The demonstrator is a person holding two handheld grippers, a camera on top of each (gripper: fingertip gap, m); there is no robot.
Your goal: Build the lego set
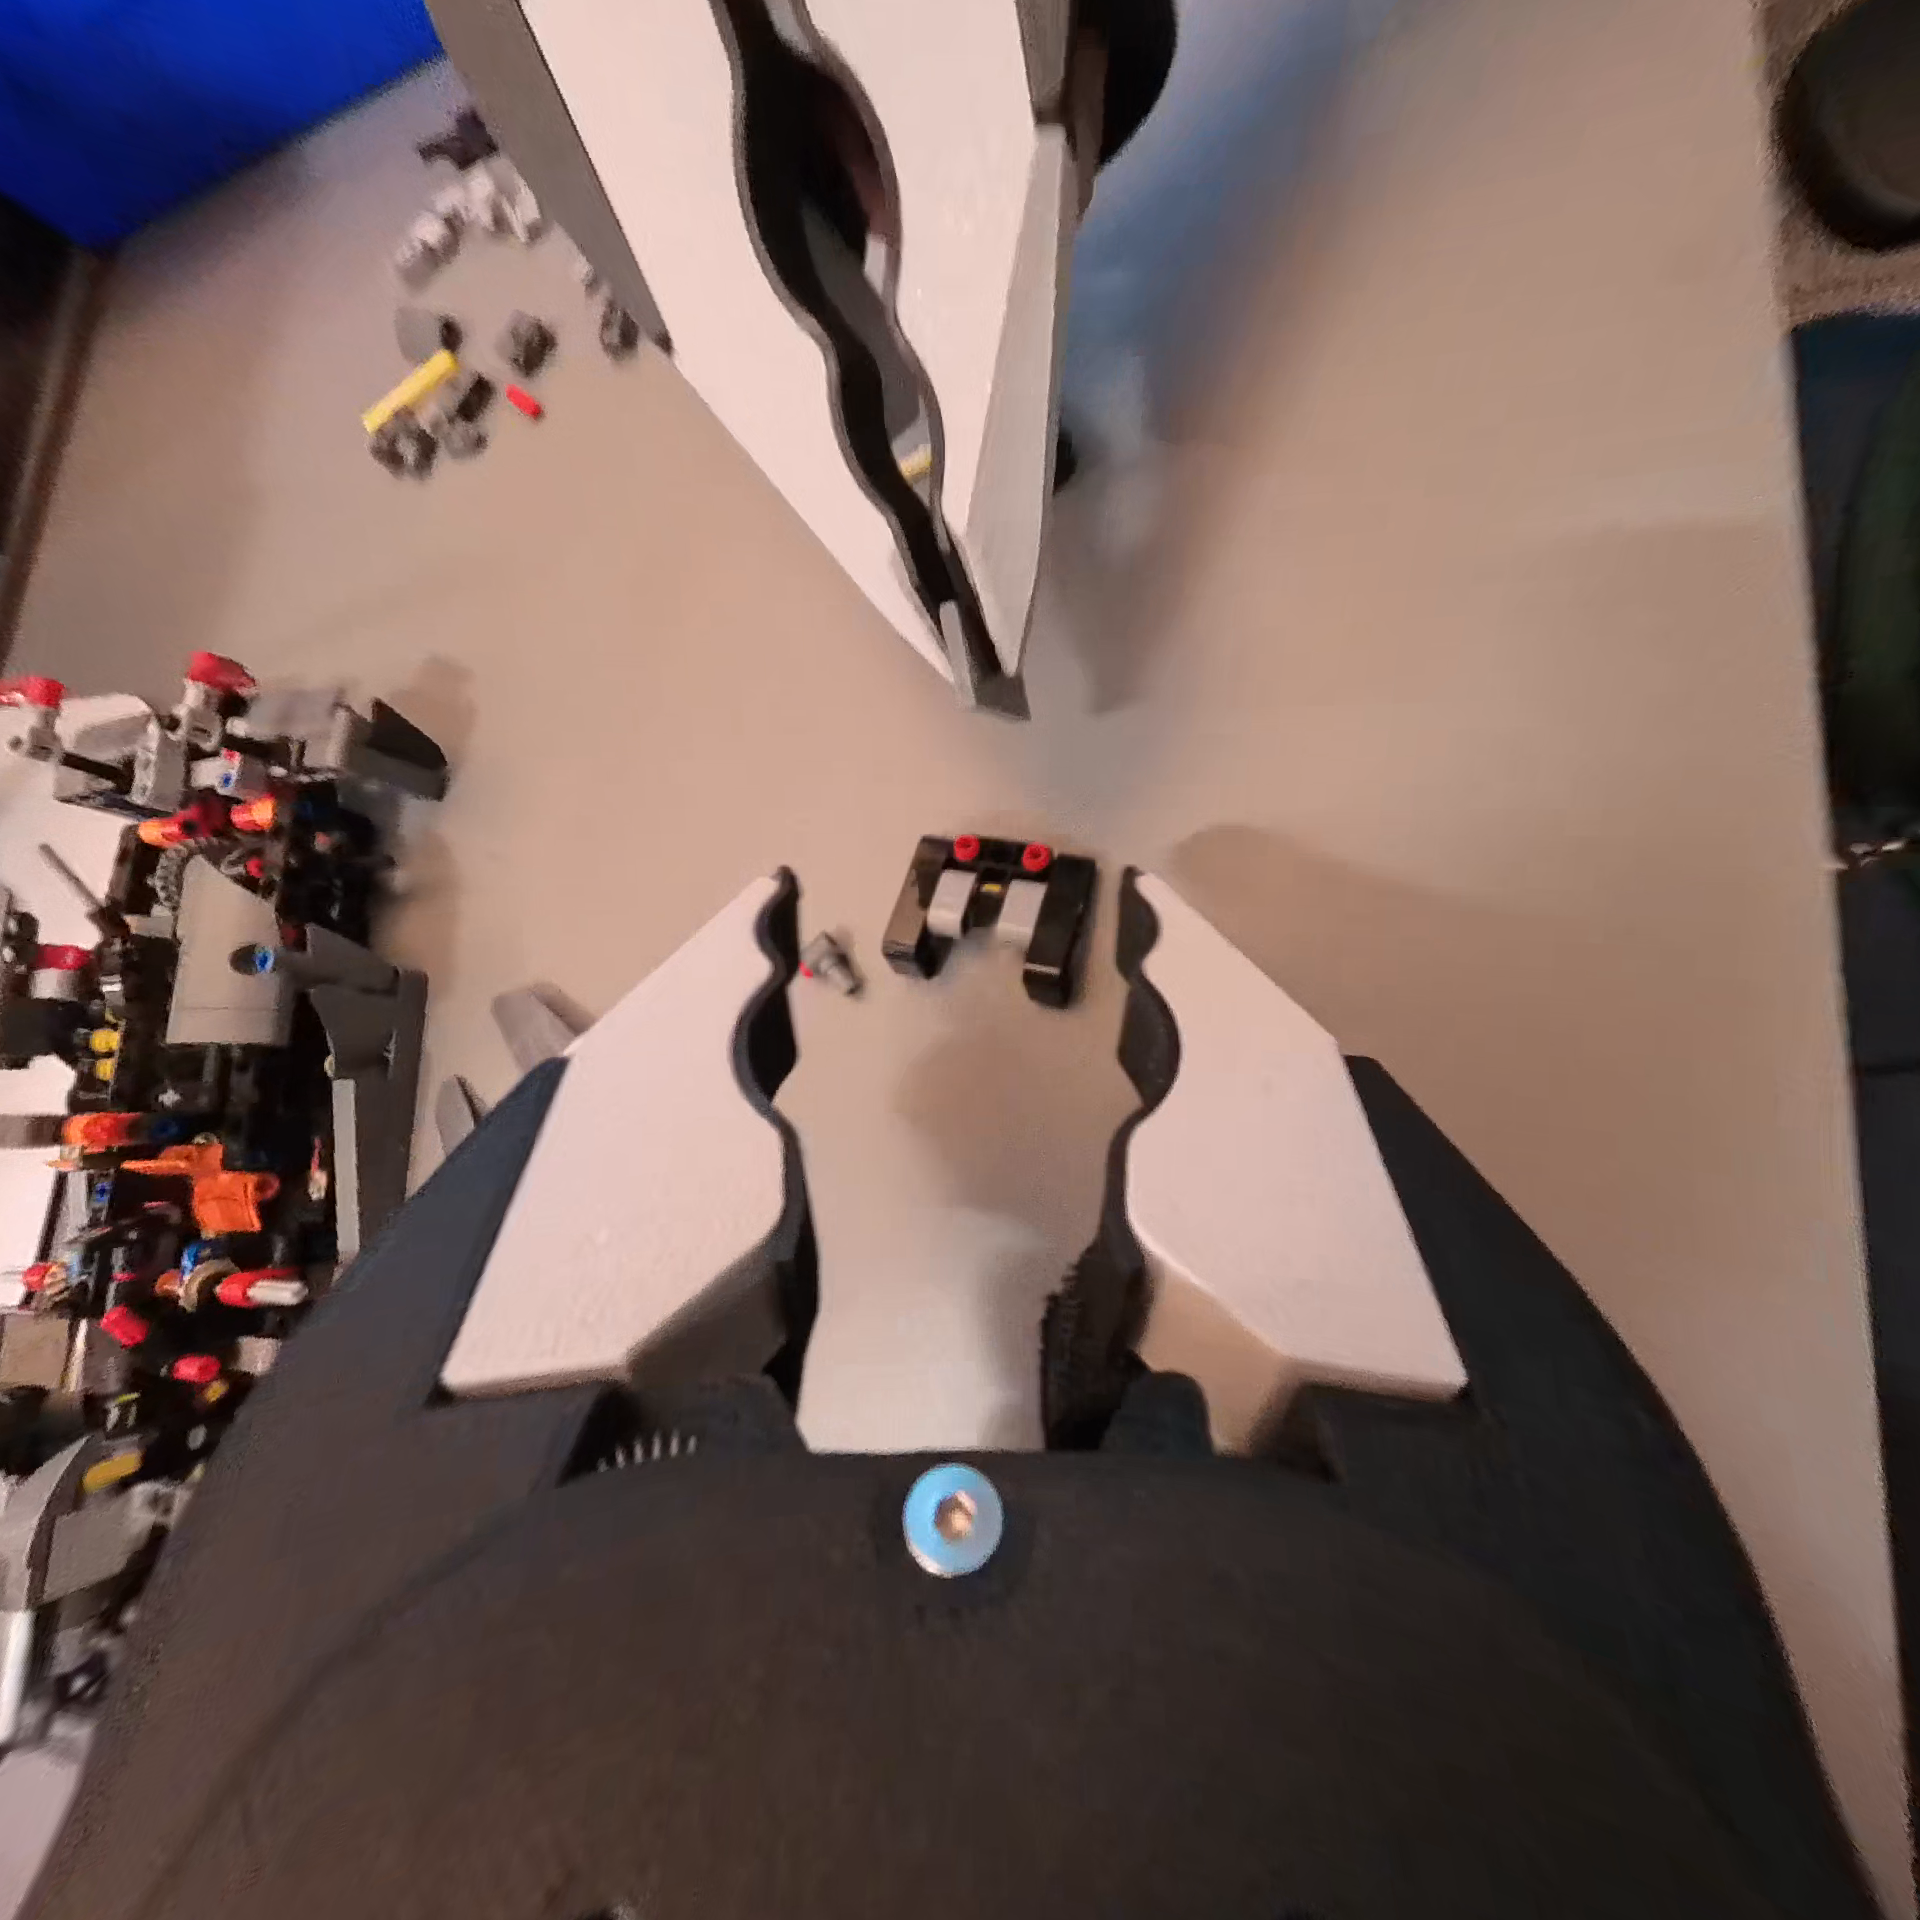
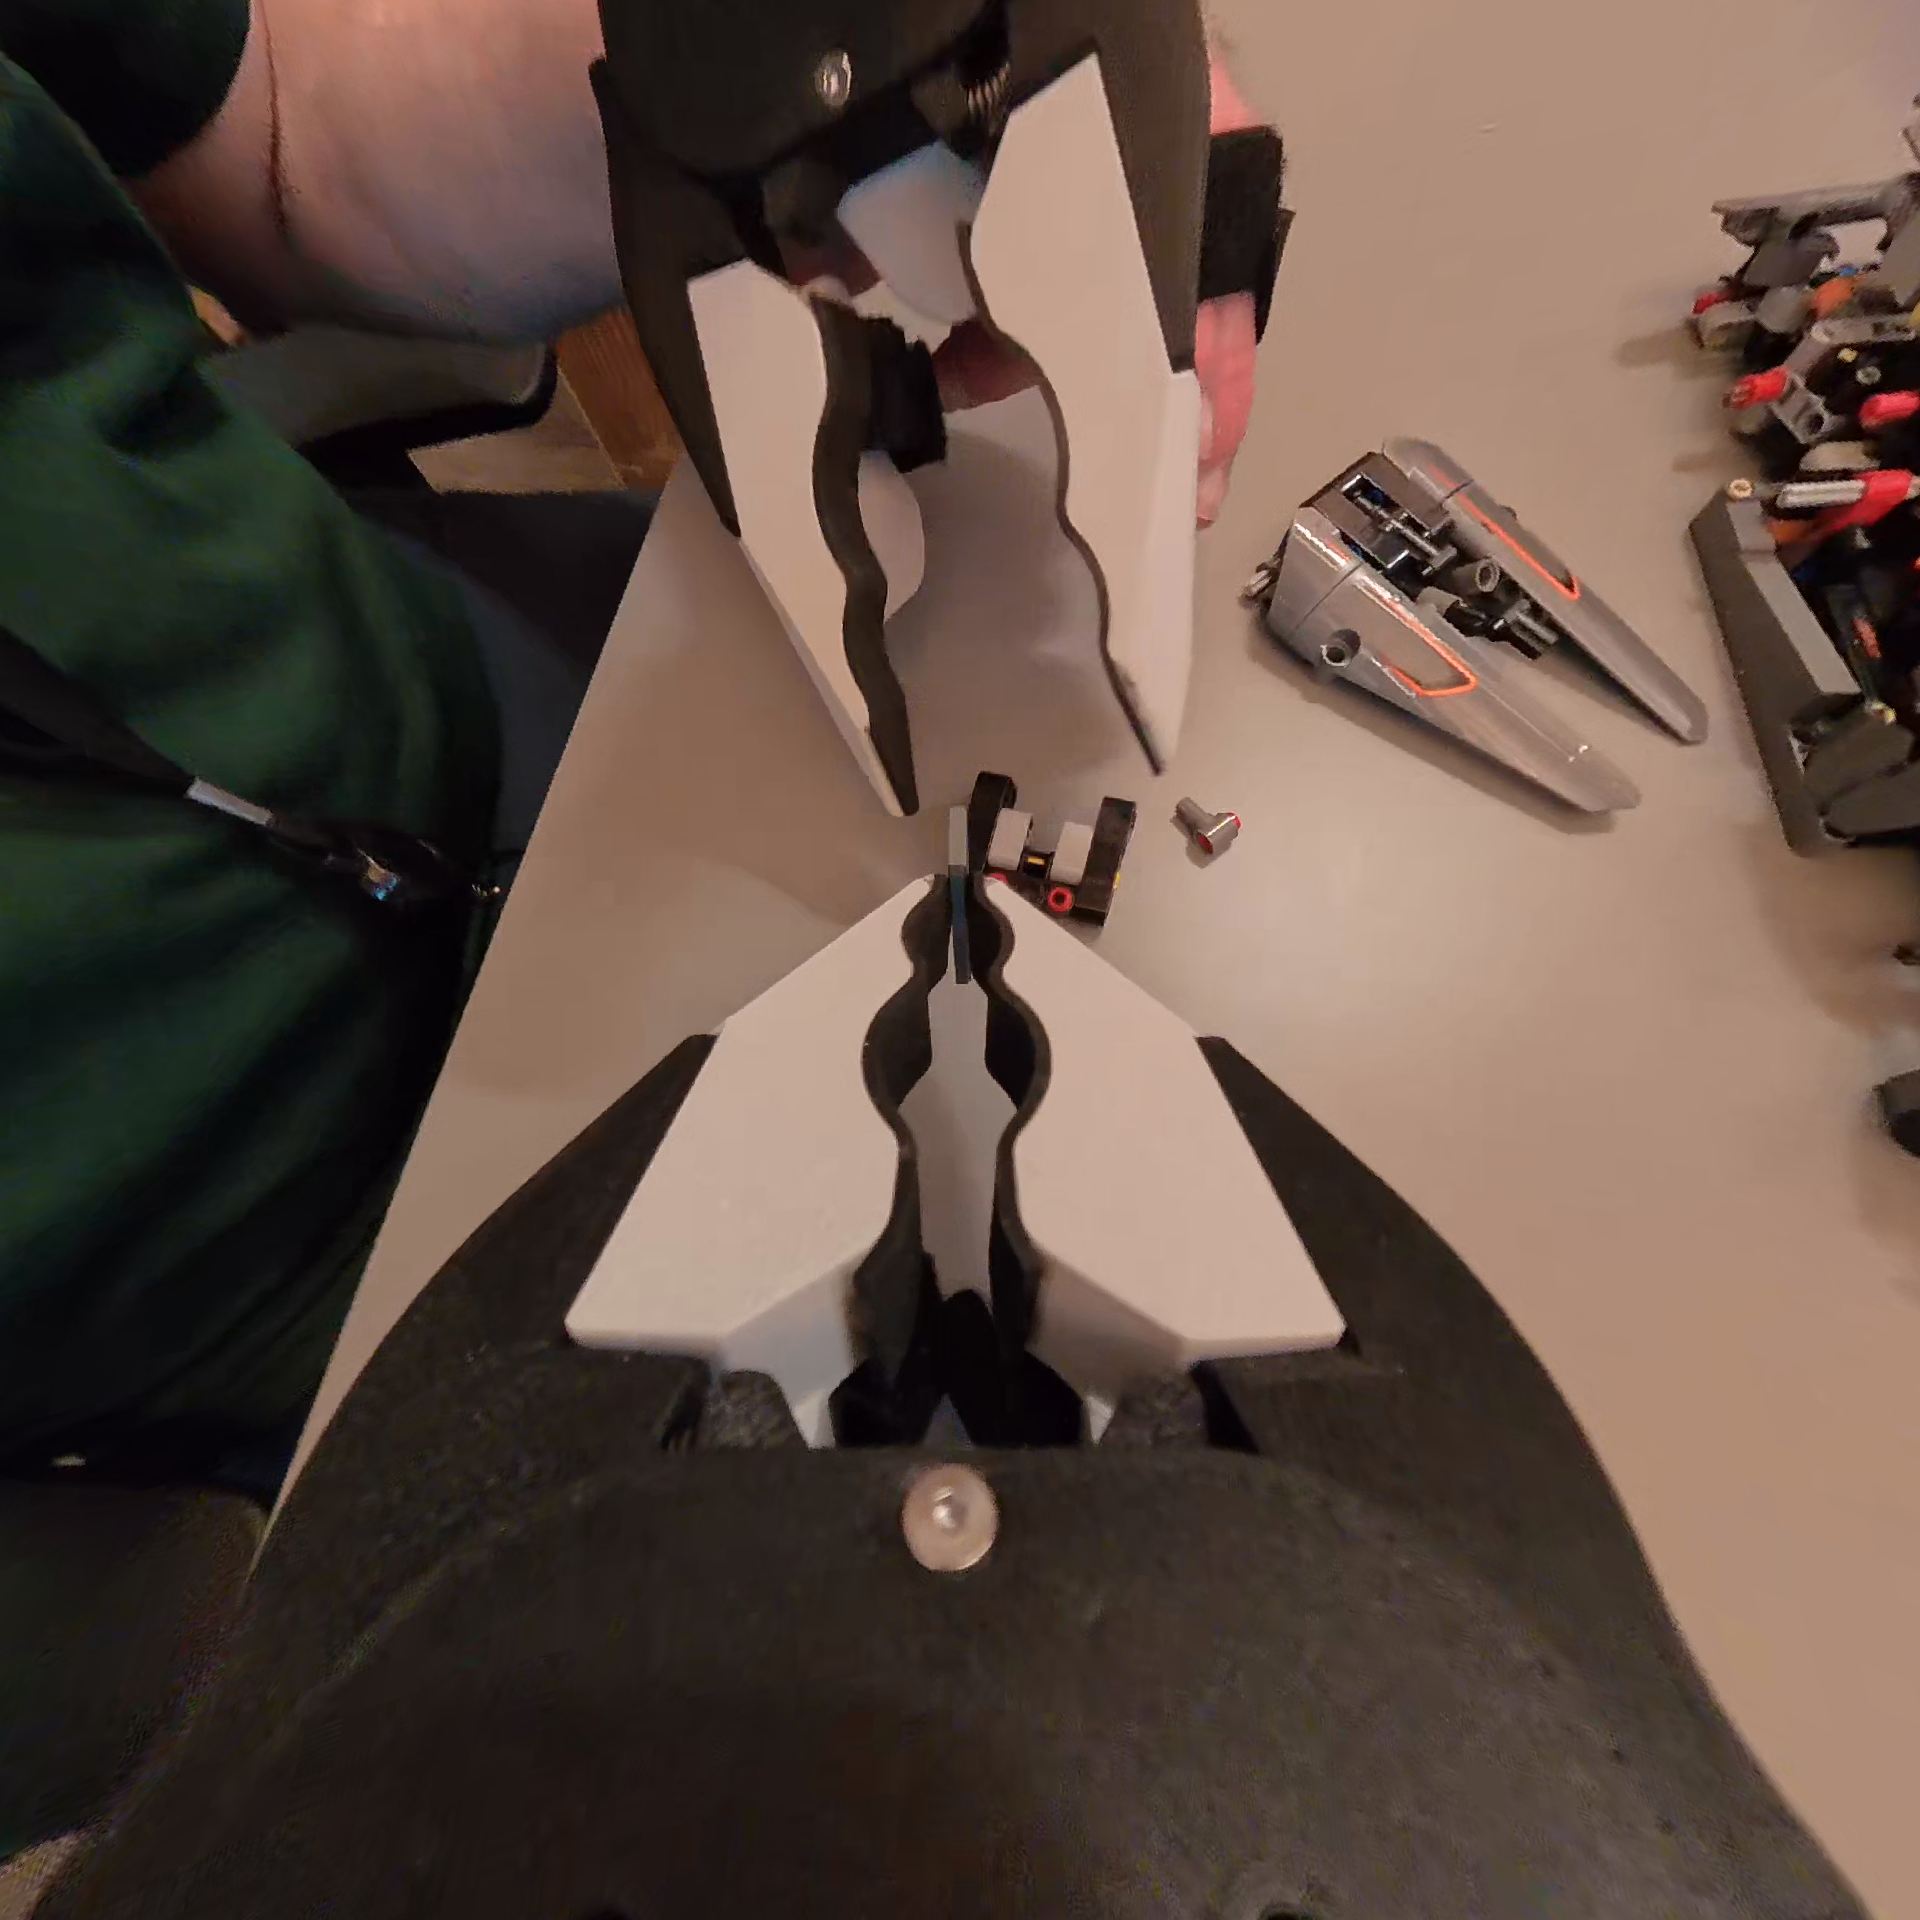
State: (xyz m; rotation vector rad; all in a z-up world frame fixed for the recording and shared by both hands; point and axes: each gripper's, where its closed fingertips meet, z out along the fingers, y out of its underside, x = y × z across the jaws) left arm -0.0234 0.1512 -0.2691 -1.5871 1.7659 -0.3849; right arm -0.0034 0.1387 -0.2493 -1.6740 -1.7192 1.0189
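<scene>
Left wrist view shows my left gripper (image 1: pixel 956 883) with jaws wide apart, empty, the small black lego assembly (image 1: pixel 992 914) lying between their tips on the tabletop (image 1: pixel 1455 727). My right gripper (image 2: pixel 961 888) pinches a thin dark strip (image 2: pixel 961 935) beside it.

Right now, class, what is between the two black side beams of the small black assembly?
Inside the small black assembly sit two light grey blocks side by side and two red pins at the cross end. Its underside, against the table, is hidden.
</scene>
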